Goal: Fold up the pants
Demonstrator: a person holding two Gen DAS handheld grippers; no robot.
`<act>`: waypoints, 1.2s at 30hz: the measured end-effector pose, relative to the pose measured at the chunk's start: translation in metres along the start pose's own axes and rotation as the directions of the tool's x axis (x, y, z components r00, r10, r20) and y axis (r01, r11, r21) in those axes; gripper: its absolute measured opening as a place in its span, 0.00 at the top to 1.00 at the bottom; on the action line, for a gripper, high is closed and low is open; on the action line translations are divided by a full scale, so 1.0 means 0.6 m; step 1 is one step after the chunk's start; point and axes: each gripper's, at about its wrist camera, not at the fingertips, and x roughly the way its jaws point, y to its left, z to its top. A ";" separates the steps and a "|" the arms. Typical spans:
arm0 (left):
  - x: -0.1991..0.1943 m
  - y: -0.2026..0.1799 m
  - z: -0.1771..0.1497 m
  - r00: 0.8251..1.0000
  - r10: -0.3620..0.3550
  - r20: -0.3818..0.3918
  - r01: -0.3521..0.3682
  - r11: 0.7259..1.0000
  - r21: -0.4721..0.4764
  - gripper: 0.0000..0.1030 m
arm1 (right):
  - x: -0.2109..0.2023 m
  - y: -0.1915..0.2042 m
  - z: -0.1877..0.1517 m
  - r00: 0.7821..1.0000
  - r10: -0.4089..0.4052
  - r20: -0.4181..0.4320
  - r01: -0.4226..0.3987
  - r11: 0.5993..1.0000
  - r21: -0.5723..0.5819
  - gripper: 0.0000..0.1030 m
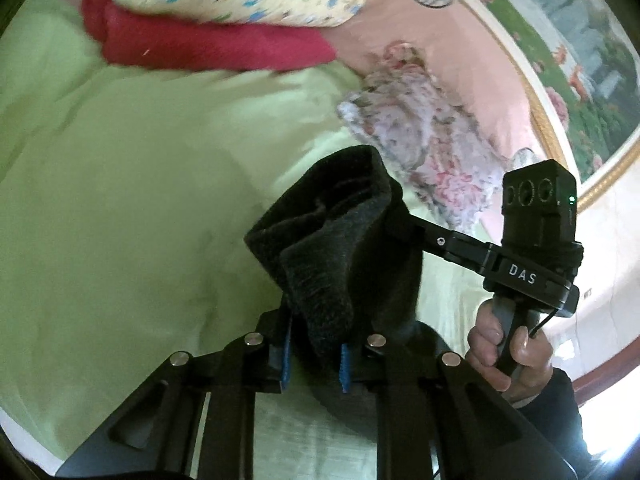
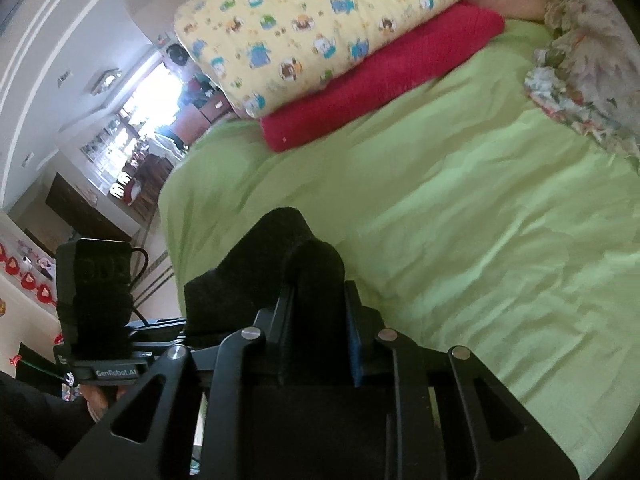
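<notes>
The left gripper and the right gripper each have their jaws clenched on a bunched fold of the black pants, held above the bed. The fabric appears soft, limp, light; grip hems or waistband.

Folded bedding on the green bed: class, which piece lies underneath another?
The red blanket. The yellow cartoon-print quilt rests on top of it, while the floral blanket lies apart at the side.
</notes>
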 end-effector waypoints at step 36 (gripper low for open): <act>-0.003 -0.405 -0.201 0.970 -0.155 -0.188 0.225 0.864 0.450 0.85 | -0.381 -0.040 -0.273 0.926 -0.098 0.364 0.017 0.976 0.218 0.79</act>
